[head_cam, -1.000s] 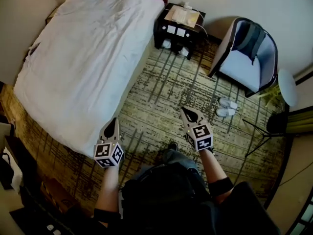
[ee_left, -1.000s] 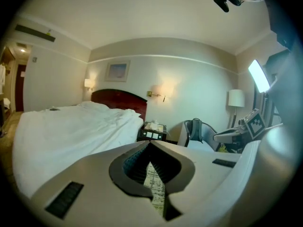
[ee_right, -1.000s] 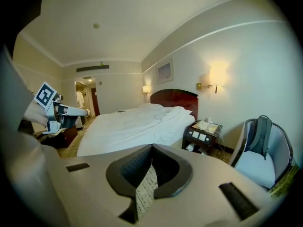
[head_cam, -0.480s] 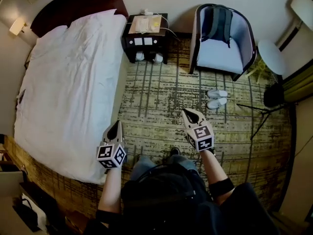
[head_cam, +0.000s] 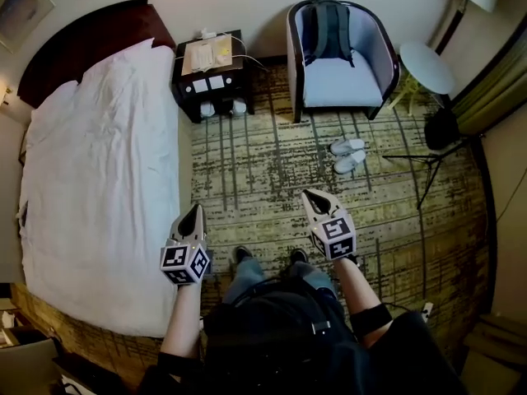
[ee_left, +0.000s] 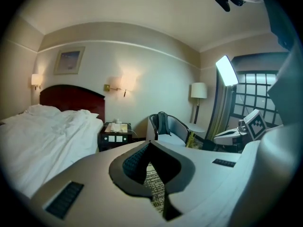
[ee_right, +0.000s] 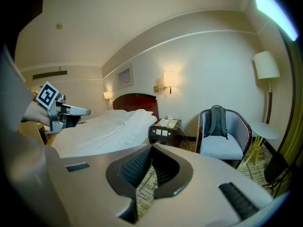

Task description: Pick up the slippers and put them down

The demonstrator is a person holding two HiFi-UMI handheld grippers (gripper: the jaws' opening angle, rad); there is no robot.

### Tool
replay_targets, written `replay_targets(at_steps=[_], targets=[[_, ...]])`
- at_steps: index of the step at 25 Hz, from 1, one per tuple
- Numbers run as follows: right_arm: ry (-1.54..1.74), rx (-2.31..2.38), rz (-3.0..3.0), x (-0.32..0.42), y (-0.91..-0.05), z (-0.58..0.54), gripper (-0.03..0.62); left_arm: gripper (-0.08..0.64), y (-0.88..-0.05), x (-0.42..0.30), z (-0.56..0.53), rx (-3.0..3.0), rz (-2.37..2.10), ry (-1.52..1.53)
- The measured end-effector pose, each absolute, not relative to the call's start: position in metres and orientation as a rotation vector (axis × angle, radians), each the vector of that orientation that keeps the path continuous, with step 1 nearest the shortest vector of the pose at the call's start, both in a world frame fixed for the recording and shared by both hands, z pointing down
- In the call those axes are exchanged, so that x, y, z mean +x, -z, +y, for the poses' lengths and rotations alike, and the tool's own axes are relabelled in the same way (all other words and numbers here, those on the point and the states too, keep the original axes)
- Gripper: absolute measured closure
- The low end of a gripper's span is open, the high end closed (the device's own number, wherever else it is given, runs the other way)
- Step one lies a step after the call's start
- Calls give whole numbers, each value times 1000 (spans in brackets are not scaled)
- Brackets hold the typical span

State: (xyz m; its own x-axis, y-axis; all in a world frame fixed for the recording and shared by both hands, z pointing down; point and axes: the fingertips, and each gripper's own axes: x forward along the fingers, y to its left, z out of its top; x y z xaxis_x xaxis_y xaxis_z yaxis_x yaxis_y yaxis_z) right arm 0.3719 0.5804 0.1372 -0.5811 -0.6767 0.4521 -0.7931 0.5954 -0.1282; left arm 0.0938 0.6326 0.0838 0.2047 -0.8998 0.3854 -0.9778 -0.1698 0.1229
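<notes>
A pair of white slippers (head_cam: pixel 347 155) lies side by side on the patterned carpet, in front of the armchair (head_cam: pixel 338 64). My left gripper (head_cam: pixel 192 213) is held above the carpet next to the bed, its jaws shut and empty. Over the carpet a little short of the slippers and to their left hangs my right gripper (head_cam: pixel 311 196), likewise shut with nothing in it. In the left gripper view the closed jaws (ee_left: pixel 150 143) point toward the nightstand and chair. The right gripper view shows closed jaws (ee_right: pixel 151 148) aimed between bed and chair; the slippers are hidden there.
A white bed (head_cam: pixel 90 179) fills the left. A dark nightstand (head_cam: pixel 210 81) stands at the wall, with a second pair of slippers (head_cam: pixel 222 108) on its lower shelf. A backpack (head_cam: pixel 323 31) sits in the armchair. A round side table (head_cam: pixel 426 66) and a tripod (head_cam: pixel 432 159) stand at right.
The head view has swung round: bed, nightstand and chair have shifted left and the slippers sit more central. Both grippers stayed shut and empty.
</notes>
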Motion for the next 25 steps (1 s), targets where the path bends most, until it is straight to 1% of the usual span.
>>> replay_targets(at_steps=[6,13,25], targets=[[-472,1244,-2421,368,-144,578,588,558,-88,88,611,2200,-1695,-335],[-461,1240,-2419,345,-144,569,588,558,-86,70,599,2218,-1679,-346],[-469,1199,-2395,312,-159,572,588,558,-99,38,602,2195,-1682,-327]])
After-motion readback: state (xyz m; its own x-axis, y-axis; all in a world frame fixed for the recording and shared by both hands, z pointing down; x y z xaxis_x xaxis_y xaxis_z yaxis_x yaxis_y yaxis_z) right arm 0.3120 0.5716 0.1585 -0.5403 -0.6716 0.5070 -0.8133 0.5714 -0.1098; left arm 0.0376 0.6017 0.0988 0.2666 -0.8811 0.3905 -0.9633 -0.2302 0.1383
